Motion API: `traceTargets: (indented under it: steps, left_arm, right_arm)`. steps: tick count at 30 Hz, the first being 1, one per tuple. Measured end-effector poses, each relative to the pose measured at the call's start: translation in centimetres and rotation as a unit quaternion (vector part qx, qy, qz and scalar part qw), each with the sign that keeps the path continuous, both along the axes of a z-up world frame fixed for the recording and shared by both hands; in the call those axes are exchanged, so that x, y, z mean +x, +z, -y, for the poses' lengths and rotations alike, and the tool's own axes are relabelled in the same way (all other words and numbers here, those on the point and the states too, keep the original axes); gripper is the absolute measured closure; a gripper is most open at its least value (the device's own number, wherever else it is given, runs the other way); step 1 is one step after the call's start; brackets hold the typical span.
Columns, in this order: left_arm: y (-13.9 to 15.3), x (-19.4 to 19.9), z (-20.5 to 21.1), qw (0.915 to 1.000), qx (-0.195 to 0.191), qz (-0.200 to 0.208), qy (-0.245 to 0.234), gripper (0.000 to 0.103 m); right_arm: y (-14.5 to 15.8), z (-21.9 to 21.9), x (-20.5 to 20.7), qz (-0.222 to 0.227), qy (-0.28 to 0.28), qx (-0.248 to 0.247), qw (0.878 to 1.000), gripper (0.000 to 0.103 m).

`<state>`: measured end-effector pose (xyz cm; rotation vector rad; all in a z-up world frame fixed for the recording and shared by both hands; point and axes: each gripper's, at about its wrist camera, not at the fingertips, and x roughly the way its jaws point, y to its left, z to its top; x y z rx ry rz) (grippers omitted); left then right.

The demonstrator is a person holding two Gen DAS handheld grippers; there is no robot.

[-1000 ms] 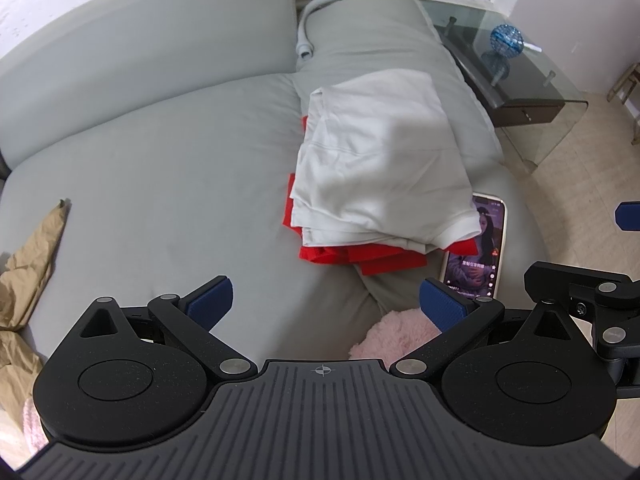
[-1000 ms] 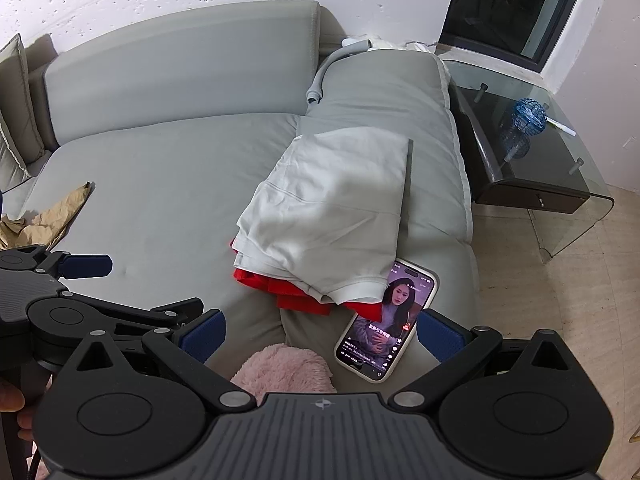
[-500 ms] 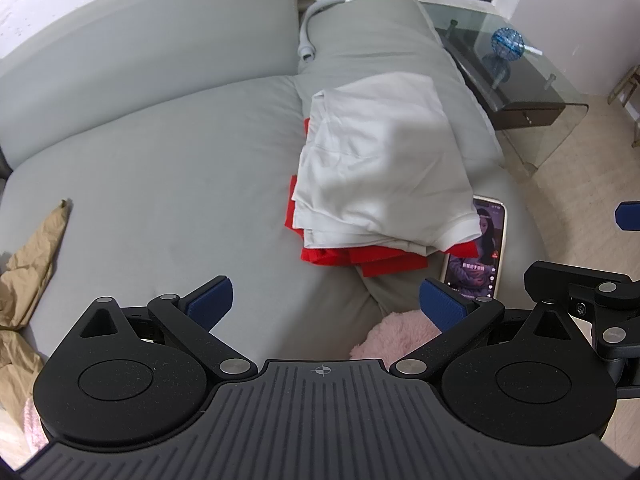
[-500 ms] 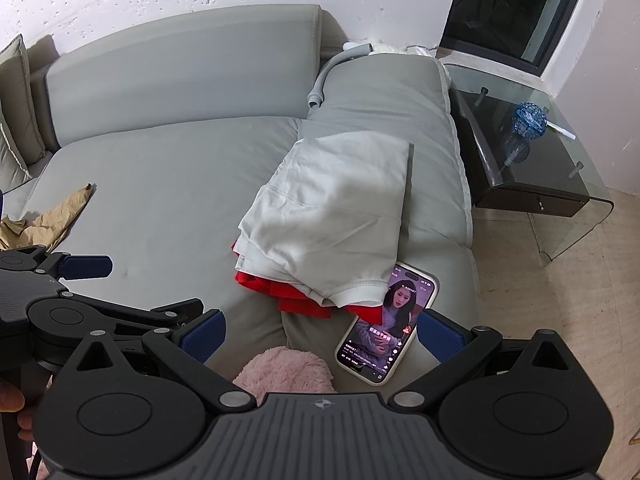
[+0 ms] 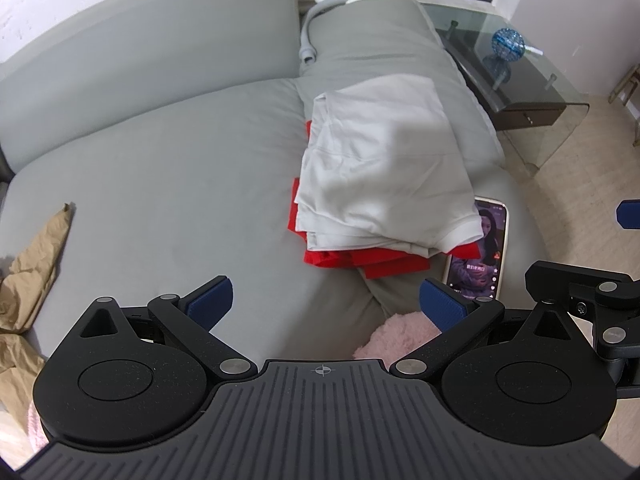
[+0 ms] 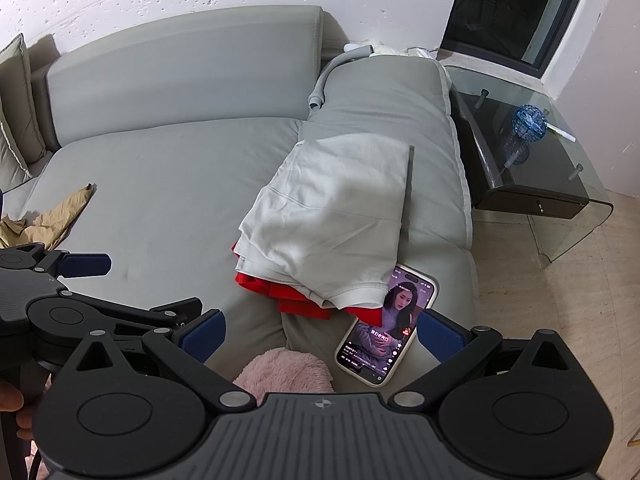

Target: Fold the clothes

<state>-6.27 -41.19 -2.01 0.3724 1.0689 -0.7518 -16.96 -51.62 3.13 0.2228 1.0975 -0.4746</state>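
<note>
A lit phone (image 6: 386, 322) lies on the grey sofa (image 6: 160, 184), near a glass side table (image 6: 560, 184).

1. Sofa seat (image 5: 160, 168): folded shirt (image 5: 384, 168) lies on top of a second folded garment (image 5: 360, 262), right of centre, partly up on a cushion (image 6: 384, 96).
2. Phone (image 6: 386, 326): just right of the stack, its far corner tucked under it.
3. Crumpled paper (image 5: 36, 248): far left on the seat.
4. Fluffy item (image 6: 286, 372): nearest the cameras, before the stack.
5. Glass side table (image 6: 560, 184): right of the sofa; ball toy (image 6: 530, 120) on it.
6. Hose (image 5: 310, 28): behind the stack, between backrest and cushion.
</note>
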Motion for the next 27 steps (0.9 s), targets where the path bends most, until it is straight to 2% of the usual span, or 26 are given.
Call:
traceTargets:
  steps: [27]
  left_arm:
    - [-0.17, 0.07, -0.05, 1.0, 0.001, -0.004, 0.0, 0.001]
  right_arm:
    - [-0.17, 0.01, 0.06, -0.002, 0.0, 0.001, 1.0, 0.001]
